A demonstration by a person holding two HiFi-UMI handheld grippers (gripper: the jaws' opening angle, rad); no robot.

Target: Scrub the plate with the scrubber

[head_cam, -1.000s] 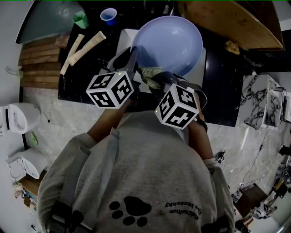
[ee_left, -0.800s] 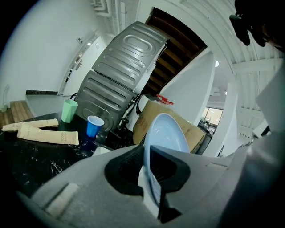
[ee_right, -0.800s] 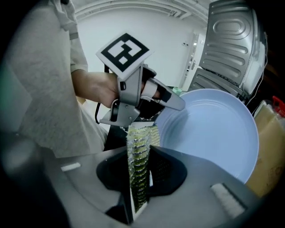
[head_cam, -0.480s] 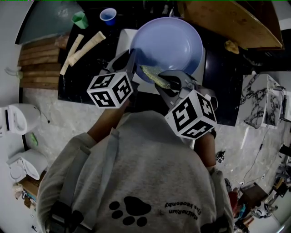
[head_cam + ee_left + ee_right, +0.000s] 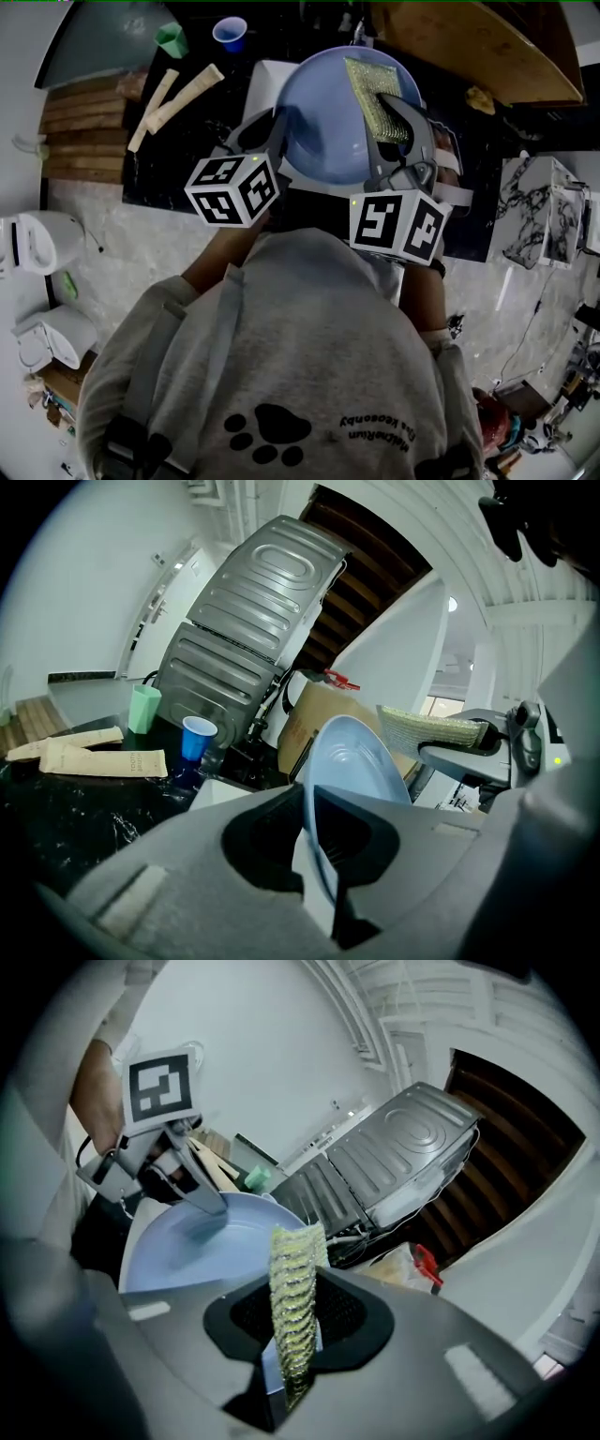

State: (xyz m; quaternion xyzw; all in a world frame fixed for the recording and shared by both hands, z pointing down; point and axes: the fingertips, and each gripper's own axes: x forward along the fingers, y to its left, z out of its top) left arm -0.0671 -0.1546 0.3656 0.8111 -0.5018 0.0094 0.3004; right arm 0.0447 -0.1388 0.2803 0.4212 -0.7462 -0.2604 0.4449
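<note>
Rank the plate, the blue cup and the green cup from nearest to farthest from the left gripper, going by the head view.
1. plate: its rim sits between the jaws of the left gripper, which have just been closing on it.
2. blue cup: up-left on the dark counter.
3. green cup: farther left still.

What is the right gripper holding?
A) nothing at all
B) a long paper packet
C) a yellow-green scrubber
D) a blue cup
C: the right gripper view shows the yellow-green scrubber pinched upright between the jaws of the right gripper, with the blue plate behind it.
</note>
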